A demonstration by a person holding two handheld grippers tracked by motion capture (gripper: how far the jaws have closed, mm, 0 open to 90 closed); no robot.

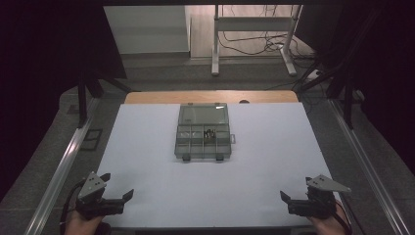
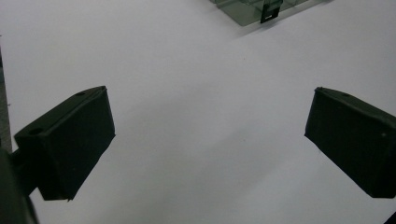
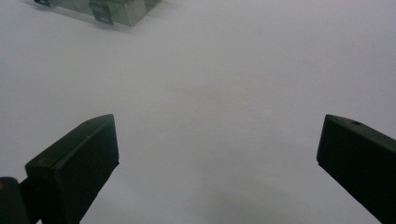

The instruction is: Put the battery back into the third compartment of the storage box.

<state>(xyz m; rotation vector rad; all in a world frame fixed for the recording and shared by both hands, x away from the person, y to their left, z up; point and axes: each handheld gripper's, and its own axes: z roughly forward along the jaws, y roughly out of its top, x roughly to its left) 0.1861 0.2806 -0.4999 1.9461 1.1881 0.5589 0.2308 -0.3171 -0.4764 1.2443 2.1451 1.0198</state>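
While a clear plastic organizer box (image 1: 203, 131) sits closed at the middle of the white table (image 1: 147, 147), the left gripper (image 1: 116, 186) and right gripper (image 1: 294, 187) rest released near the front edge, well apart from it; work looks unstarted.

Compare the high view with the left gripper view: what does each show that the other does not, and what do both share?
High view alone: the organizer box's open lid, the small dark parts in one compartment, the right tool, the floor. Left gripper view alone: the left tool seen close, jaws wide apart, nothing between them. Both share the white table and the clear organizer box with its black latch.
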